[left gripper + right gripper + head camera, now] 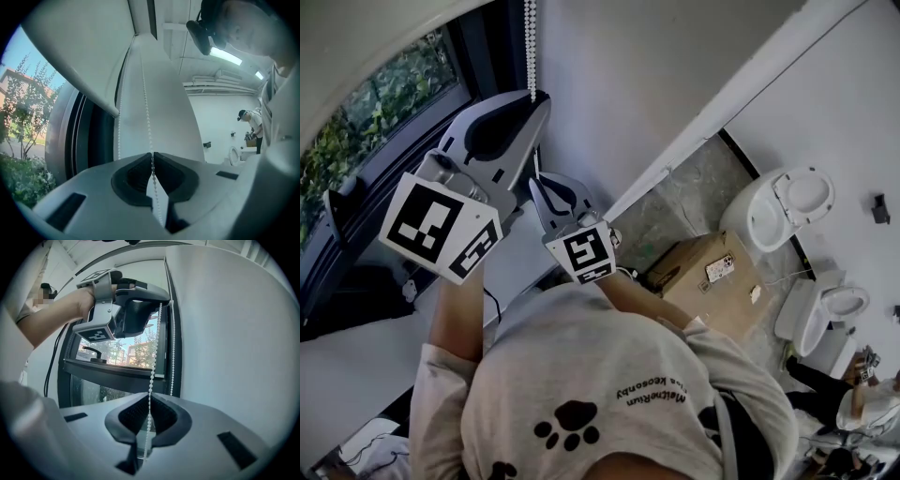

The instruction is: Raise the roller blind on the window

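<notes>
looking down at a window corner. left gripper (534, 101) up high, jaws pinched onto the white bead chain (531, 42). right gripper (546, 186) just below it, jaws also clamped on the same chain. roller blind (79, 51) partly lowered over the dark-framed window (384, 112), greenery (23, 178) visible below its bottom edge.

**3 cameras, 1 shared chain**

The head view looks steeply down from above the person's shoulders, close over the left tool (534, 98) and right tool (546, 183). Each tool view looks along its own jaws, the right from lower, seeing the left tool above. All 3 share the bead chain (531, 47) and window (384, 94).
</notes>
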Demonstrator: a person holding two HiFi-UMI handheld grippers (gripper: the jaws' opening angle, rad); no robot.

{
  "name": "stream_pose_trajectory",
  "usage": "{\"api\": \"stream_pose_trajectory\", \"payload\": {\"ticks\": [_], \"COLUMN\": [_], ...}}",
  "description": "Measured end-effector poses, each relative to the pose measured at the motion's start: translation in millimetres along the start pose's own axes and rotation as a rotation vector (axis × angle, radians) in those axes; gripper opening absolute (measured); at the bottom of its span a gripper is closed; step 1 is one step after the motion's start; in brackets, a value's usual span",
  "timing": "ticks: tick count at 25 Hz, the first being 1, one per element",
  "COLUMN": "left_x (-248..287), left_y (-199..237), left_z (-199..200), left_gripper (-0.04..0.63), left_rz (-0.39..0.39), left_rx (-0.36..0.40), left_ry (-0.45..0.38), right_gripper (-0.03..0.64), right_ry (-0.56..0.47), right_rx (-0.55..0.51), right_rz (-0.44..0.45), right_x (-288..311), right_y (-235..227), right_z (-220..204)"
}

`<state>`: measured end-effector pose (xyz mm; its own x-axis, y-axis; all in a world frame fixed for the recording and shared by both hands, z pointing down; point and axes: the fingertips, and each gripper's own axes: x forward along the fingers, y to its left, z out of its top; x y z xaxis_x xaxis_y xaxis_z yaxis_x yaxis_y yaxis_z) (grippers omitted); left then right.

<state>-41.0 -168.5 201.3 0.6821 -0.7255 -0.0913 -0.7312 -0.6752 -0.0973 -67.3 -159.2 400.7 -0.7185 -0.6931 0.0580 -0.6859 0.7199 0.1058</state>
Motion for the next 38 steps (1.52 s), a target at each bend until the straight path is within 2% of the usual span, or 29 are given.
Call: {"api": "stream_pose_trajectory", "payload": {"ticks": [5, 9, 16, 25, 31, 38], "left_x": [-1, 0, -1, -5, -7, -7], "left_y": [0, 0, 0, -3, -4, -11], "left_z": [-2, -16, -56, -98, -133, -163], "left_gripper": [0.020, 0.018, 0.018, 0.018, 0.018, 0.018], "left_rz": [0.004, 0.008, 0.011, 0.029, 0.031, 0.027], "left_rx": [0.000, 0.017, -0.036, -0.087, -0.133, -0.159], "left_ry": [-0.012, 0.022, 0.075, 0.096, 0.122, 0.160], "right_gripper": [0.015, 0.015, 0.015, 0.015, 0.015, 0.015], "right_ry": [-0.003, 0.022, 0.076, 0.142, 0.223, 0.295], "right_rx": [-0.005, -0.005, -0.003, 0.014, 0.069, 0.065], "right_rz": [-0.006, -0.008, -0.001, 0.031, 0.043, 0.058], "right_x": [2, 6, 5, 5, 3, -2], "right_y": [-3, -4, -1, 5, 7, 9], "right_z": [-2, -16, -56, -98, -132, -163]}}
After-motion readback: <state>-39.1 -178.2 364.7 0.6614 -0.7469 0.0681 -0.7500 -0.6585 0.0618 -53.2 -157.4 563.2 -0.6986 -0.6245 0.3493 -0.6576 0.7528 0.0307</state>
